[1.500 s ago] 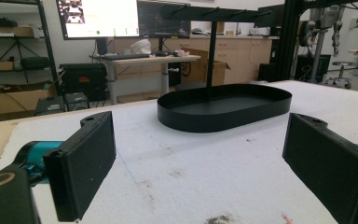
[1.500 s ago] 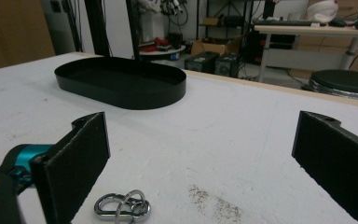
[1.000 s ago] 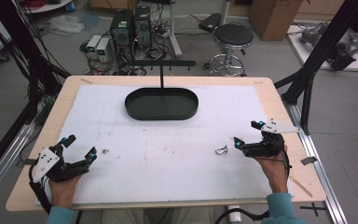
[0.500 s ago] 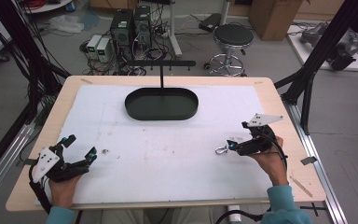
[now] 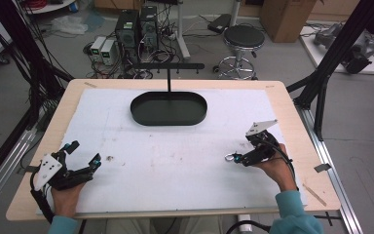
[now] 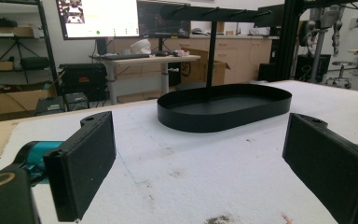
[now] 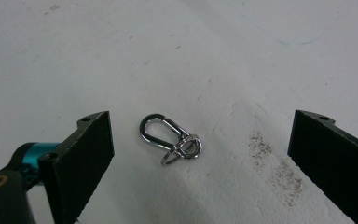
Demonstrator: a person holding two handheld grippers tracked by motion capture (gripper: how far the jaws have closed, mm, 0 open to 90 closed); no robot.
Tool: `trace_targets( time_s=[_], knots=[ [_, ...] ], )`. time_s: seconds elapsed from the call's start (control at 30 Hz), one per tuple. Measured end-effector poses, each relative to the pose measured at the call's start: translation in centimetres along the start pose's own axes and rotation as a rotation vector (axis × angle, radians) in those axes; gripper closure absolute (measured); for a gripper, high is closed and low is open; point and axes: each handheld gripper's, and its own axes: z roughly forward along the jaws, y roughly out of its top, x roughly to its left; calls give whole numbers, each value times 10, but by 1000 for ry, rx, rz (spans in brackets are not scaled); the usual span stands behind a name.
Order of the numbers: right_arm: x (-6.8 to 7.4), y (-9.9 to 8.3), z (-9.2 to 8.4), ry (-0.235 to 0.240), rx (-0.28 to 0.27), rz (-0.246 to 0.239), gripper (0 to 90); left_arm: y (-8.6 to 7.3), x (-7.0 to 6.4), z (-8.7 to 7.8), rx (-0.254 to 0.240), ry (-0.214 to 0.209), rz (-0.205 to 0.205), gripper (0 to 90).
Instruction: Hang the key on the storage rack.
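Risk: the small metal snap hook [image 7: 170, 138] lay flat on the white mat [image 5: 175, 161]; jaws closing off-centre could have skidded it aside or pinched only its split ring, by the look of it.
Right gripper [image 5: 237, 158]: jaws stood wide apart, straddling the snap hook without touching it, tips low over the mat.
Left gripper [image 5: 84, 158]: jaws spread, holding nothing, parked near the front-left corner, facing the black oval tray [image 6: 223, 107].
Snap hook's place: right of centre, well short of the tray.

Black left claw [image 5: 84, 157] with teal joints, grey plate, black cable, teal sleeves [image 5: 292, 214]
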Motion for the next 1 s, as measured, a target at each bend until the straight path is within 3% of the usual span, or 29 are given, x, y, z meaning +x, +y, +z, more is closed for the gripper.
trace_targets(
  time_s=[0.1, 0.13, 0.3, 0.6, 1.0],
  knots=[
    [0, 0, 2, 6, 20, -7, 101, 0, 0, 0, 1, -1, 0, 99],
    [-1, 1, 3, 28, 33, -13, 159, 0, 0, 0, 0, 0, -1, 98],
    [-1, 1, 7, 35, 60, -6, 172, 0, 0, 0, 0, 0, 0, 99],
    [-1, 1, 12, 59, 130, -6, 351, 0, 0, 0, -1, -1, -1, 98],
    [-1, 0, 15, 69, 172, -17, 544, 0, 0, 0, 1, -2, 0, 99]
  ],
)
